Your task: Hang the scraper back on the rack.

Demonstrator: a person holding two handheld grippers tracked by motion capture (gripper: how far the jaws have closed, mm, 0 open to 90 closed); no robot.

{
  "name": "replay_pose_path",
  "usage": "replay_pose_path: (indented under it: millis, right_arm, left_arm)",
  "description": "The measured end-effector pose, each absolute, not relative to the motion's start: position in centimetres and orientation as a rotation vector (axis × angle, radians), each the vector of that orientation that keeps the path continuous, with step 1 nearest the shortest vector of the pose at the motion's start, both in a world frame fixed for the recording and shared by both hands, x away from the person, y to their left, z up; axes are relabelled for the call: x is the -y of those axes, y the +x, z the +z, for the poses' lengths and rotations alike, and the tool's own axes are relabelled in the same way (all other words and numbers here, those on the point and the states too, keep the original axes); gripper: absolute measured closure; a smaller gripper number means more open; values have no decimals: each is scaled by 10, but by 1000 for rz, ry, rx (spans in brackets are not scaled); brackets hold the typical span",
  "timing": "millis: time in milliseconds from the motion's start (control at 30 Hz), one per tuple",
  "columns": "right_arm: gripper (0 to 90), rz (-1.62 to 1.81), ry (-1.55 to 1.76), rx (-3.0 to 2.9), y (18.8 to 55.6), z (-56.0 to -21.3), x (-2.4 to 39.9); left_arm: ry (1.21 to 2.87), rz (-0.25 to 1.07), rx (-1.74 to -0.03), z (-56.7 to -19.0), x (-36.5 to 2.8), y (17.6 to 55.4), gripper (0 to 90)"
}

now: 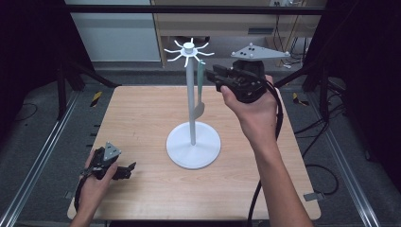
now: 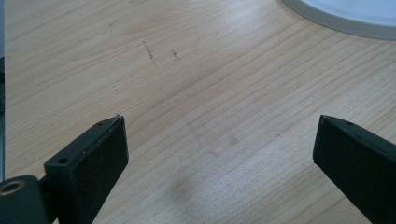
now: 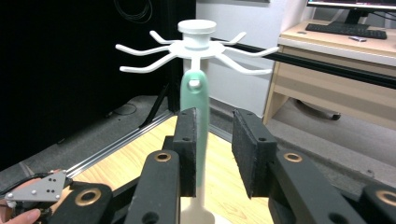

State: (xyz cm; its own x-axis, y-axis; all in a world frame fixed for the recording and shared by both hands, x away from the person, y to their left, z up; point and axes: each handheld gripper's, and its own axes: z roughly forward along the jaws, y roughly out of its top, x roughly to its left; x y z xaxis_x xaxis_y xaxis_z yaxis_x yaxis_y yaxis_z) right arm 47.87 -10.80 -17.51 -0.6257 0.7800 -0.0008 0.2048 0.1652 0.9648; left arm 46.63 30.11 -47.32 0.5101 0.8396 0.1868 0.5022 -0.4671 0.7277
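Observation:
A white hook stand (image 1: pixel 190 94) rises from a round base (image 1: pixel 194 146) at the table's middle. From one of its top hooks (image 3: pixel 196 42) hangs a utensil with a pale green handle (image 3: pixel 196 102) and a flat blade (image 1: pixel 198 111) lower down. My right gripper (image 1: pixel 208 71) is held high at the handle. In the right gripper view (image 3: pixel 215 116) the handle lies against one jaw, with a gap to the other, so it is open. My left gripper (image 1: pixel 130 169) rests low at the table's front left, open (image 2: pixel 219 126) over bare wood, with the base's edge (image 2: pixel 345 14) ahead.
The wooden table (image 1: pixel 142 118) sits inside a metal frame with rails (image 1: pixel 42 146) on both sides. Black cables (image 1: pixel 279 113) trail from the right gripper and lie on the floor at the right. A desk (image 3: pixel 336 51) with a keyboard stands behind.

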Motion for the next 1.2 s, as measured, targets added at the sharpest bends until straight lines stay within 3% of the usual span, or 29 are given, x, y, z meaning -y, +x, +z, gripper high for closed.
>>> replay_pose_path:
  millis: [367, 667, 800, 867, 1200]
  right_arm:
    - [707, 1439, 972, -1900, 467, -177, 142]
    - [634, 1394, 1019, -1890, 469, -192, 158]
    - [529, 1373, 1064, -1873, 471, -200, 162]
    - [422, 1349, 1084, -1855, 473, -207, 163]
    - [241, 1301, 1147, -1841, 476, -239, 169]
  left_arm:
    - [2129, 737, -1095, -471, -305, 466, 30]
    - [2131, 778, -1097, -472, -306, 467, 30]
    - [2113, 809, -1109, -471, -309, 466, 29]
    - [2123, 806, -1109, -472, -310, 466, 29]
    - [2125, 800, -1097, -472, -307, 465, 29]
